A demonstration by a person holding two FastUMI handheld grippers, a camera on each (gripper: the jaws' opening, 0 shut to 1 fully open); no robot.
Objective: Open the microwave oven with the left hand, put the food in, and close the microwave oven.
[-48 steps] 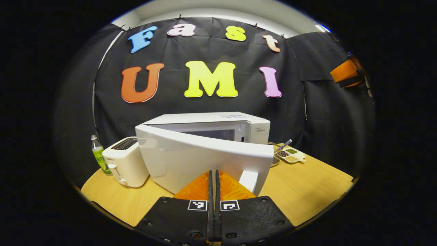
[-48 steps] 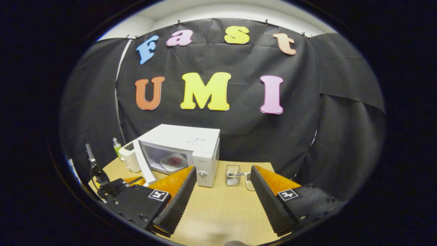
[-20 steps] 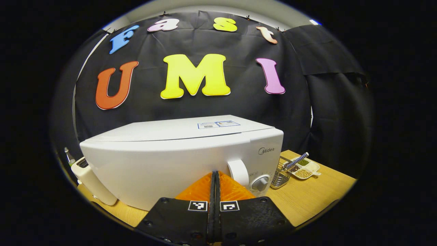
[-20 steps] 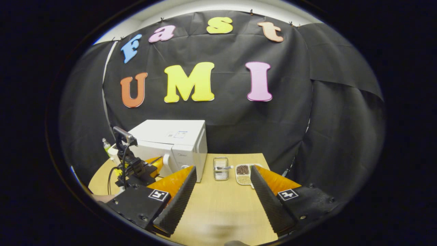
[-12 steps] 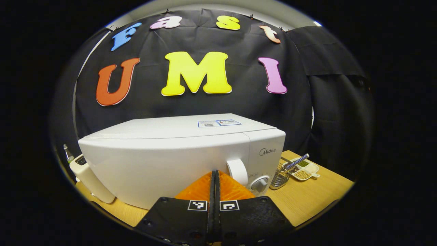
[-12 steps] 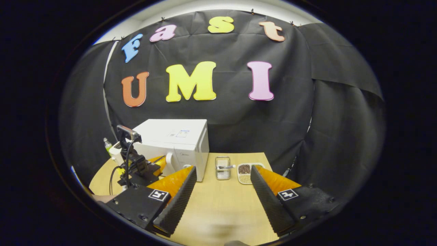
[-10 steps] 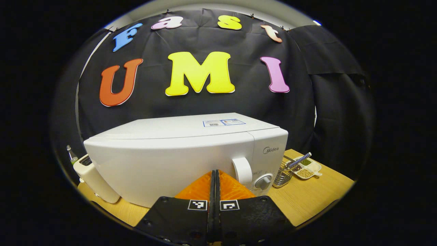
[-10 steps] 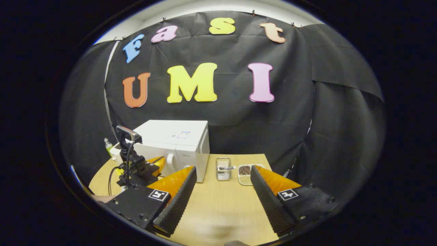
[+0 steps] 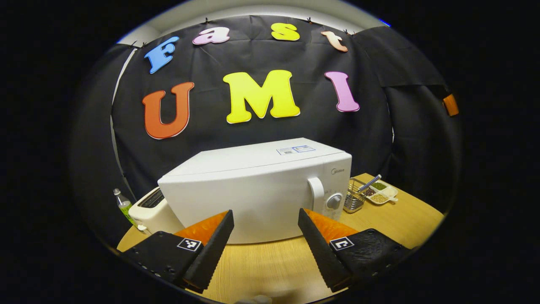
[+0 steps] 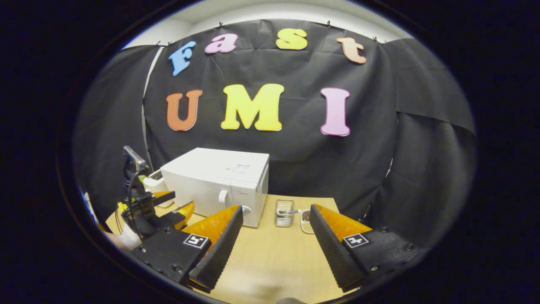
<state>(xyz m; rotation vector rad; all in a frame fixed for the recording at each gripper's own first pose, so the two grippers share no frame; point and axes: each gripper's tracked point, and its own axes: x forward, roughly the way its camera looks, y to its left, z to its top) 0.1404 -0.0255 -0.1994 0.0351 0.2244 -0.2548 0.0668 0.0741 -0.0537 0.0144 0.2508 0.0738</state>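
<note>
Microwave shut, both claws apart

Microwave sits on the wooden surface with its door closed flush against the body, handle and dial on its right end. From the left gripper view I see my left claw with its two fingers spread wide and nothing between them; the microwave's front stands just beyond the tips, near but not touching, and the gap between the fingers lines up with the lower middle of the door. The food cannot be seen through the closed door.

To the left of the microwave I see a white toaster, touching or nearly touching its side, and farther left a small green bottle. To the right stand a wire basket with a utensil in it and, just beyond, a white divided dish holding grains.

From the right gripper view my right claw is also spread apart and empty, hovering over bare surface. The microwave lies far and to the left of it, well apart. The left claw shows at the near left, in front of the microwave's door, with its camera mast rising above it. The wire basket and dish sit beyond the gap between the right claw's fingers.
</note>
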